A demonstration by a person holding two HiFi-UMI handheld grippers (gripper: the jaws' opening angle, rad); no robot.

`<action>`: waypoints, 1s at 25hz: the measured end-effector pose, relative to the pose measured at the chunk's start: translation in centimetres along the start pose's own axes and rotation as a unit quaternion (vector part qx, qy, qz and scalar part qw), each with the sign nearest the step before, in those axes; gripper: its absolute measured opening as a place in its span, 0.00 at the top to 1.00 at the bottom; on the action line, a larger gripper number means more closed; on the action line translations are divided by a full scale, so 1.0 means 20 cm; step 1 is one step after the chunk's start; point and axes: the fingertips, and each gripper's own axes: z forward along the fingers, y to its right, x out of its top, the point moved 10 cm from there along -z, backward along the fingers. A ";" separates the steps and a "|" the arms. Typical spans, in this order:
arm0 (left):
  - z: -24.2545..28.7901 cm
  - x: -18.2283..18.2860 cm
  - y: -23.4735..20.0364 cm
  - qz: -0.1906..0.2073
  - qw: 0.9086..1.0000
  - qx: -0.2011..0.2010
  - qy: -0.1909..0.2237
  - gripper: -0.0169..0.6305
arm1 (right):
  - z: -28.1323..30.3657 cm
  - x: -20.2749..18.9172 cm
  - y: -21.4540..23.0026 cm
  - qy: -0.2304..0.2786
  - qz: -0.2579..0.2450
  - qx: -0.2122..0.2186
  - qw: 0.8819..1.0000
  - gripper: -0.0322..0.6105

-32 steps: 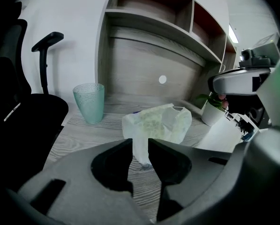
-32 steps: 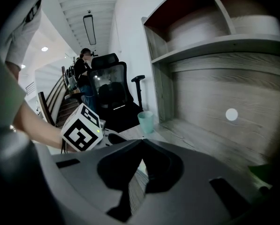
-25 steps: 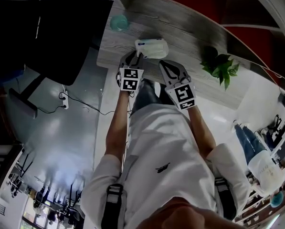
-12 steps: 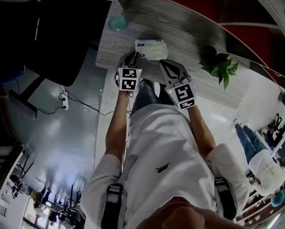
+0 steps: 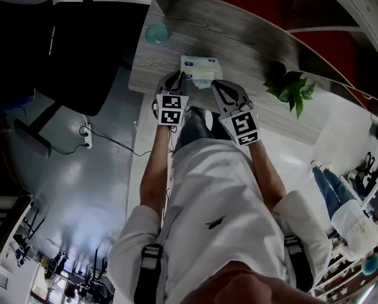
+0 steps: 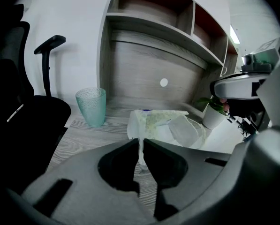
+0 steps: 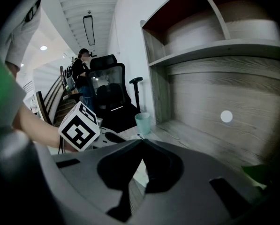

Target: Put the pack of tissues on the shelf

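Left gripper view: left hand-held gripper (image 6: pixel 140 146) has its jaws nearly together, pinching the thin wrapper flap of the pack of tissues (image 6: pixel 161 123), probably the easiest edge to grab. The pack looks to rest on the tabletop (image 6: pixel 93 137) right of the cup (image 6: pixel 91 106), below the shelf (image 6: pixel 154 25). Right hand-held gripper (image 7: pixel 142 143) is closed on nothing, forearm stretched forward alongside

The pack of tissues (image 5: pixel 200 68) has apparently swung round in the left gripper (image 5: pixel 179 76).

Tissue pack (image 5: pixel 200 68) mid-desk (image 5: pixel 245 46); cup (image 5: pixel 156 31) to its L, chair (image 5: pixel 81 43) beyond that, plant (image 5: pixel 293 87) well off R. Shelf (image 6: pixel 154 25) above desk's back. L gripper (image 5: pixel 181 76) & R gripper (image 5: pixel 215 85) at pack's near edge.
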 end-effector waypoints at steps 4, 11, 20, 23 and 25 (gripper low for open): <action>-0.04 0.04 0.02 0.005 1.000 -0.001 0.012 0.90 | -0.02 0.02 -0.01 0.006 -0.003 -0.003 1.000 0.91; -0.09 0.13 0.04 0.020 0.999 -0.004 0.033 0.90 | -0.04 0.05 -0.01 0.020 -0.006 -0.012 1.000 0.91; -0.19 0.28 0.07 0.034 0.998 -0.002 0.058 0.90 | -0.11 0.15 -0.01 0.044 -0.014 -0.029 0.999 0.91; -0.23 0.34 0.09 0.049 0.997 0.008 0.064 0.90 | -0.14 0.18 0.00 0.053 -0.016 -0.036 0.998 0.91; -0.25 0.39 0.10 0.056 0.996 0.011 0.072 0.90 | -0.15 0.20 0.00 0.059 -0.018 -0.041 0.997 0.91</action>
